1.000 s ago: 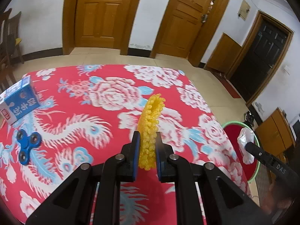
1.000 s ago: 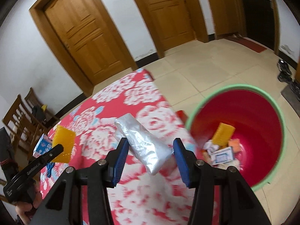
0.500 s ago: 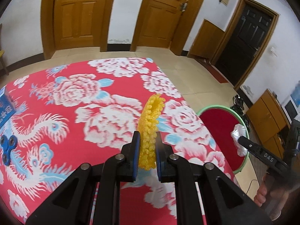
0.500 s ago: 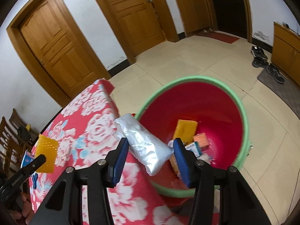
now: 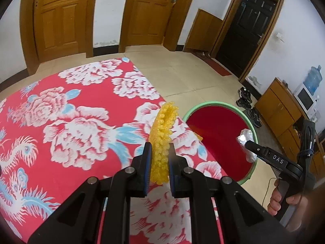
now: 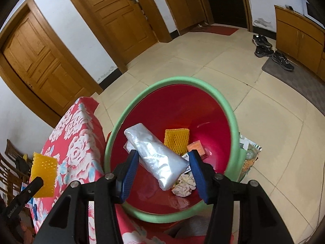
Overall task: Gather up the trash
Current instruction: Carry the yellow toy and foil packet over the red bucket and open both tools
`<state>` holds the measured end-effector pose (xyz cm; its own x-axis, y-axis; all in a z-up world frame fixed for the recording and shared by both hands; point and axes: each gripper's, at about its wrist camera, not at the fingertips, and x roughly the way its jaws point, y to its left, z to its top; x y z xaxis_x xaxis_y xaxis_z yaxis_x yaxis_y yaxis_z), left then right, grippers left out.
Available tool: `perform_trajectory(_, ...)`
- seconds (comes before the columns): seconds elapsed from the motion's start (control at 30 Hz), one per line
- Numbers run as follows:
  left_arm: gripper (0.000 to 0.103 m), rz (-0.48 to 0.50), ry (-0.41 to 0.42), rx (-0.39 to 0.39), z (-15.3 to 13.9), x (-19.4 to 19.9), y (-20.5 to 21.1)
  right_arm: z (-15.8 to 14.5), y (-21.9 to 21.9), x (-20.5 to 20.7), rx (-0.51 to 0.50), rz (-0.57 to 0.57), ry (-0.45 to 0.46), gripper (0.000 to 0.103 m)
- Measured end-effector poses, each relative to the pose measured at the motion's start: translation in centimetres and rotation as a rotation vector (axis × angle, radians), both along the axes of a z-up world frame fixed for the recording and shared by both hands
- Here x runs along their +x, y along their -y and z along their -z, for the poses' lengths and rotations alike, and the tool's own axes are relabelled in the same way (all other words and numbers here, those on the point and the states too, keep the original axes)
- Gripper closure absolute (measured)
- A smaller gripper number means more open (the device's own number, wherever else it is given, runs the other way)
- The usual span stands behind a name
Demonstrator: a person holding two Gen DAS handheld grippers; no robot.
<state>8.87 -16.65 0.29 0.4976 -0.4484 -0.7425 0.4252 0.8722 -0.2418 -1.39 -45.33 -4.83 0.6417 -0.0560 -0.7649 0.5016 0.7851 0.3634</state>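
My right gripper (image 6: 162, 167) hung over the red plastic bin with the green rim (image 6: 225, 109), its blue-padded jaws spread wide; the crumpled clear plastic bag (image 6: 156, 152) lay between them, and I could not tell whether either pad was touching it. If it clung to one pad, I judged it might drop askew onto the rim. My left gripper (image 5: 159, 162) was clenched on the yellow foam fruit net (image 5: 162, 134) above the red floral tablecloth (image 5: 81, 109), short of the bin. Letting go there, I reckoned, would land the light net on the cloth or floor.
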Motion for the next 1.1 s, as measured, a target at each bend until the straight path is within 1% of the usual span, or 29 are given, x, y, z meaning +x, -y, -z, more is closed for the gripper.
perform_trajectory(0.13,0.089,0.026,-0.001,0.010,0.3,0.1,1.3,-0.1,0.6,-0.4,0.003,0.006,0.009,0.047)
perform_trajectory(0.27,0.089,0.053,-0.003,0.018,0.6,0.0,2.6,-0.4,0.9,-0.7,0.001,0.014,0.023,0.043)
perform_trajectory(0.43,0.089,0.102,-0.001,0.027,1.0,-0.2,4.8,-0.6,1.4,-1.3,-0.003,0.019,0.041,0.041)
perform_trajectory(0.67,0.089,0.171,0.007,0.029,1.6,-0.6,7.9,-0.7,1.8,-2.0,-0.028,0.025,0.039,0.039)
perform_trajectory(0.9,0.089,0.232,0.002,0.035,2.2,-0.5,10.6,-0.5,2.7,-2.8,-0.022,0.056,0.045,0.037)
perform_trajectory(1.0,0.089,0.250,-0.003,0.036,2.4,-0.6,11.3,-0.5,3.1,-3.0,-0.017,0.067,0.049,0.034)
perform_trajectory(1.03,0.089,0.253,-0.005,0.035,2.4,-0.5,11.4,-0.4,3.3,-3.2,-0.012,0.070,0.053,0.031)
perform_trajectory(1.1,0.081,0.253,-0.009,0.037,2.5,-0.4,11.5,-0.3,3.5,-3.3,-0.005,0.074,0.058,0.029)
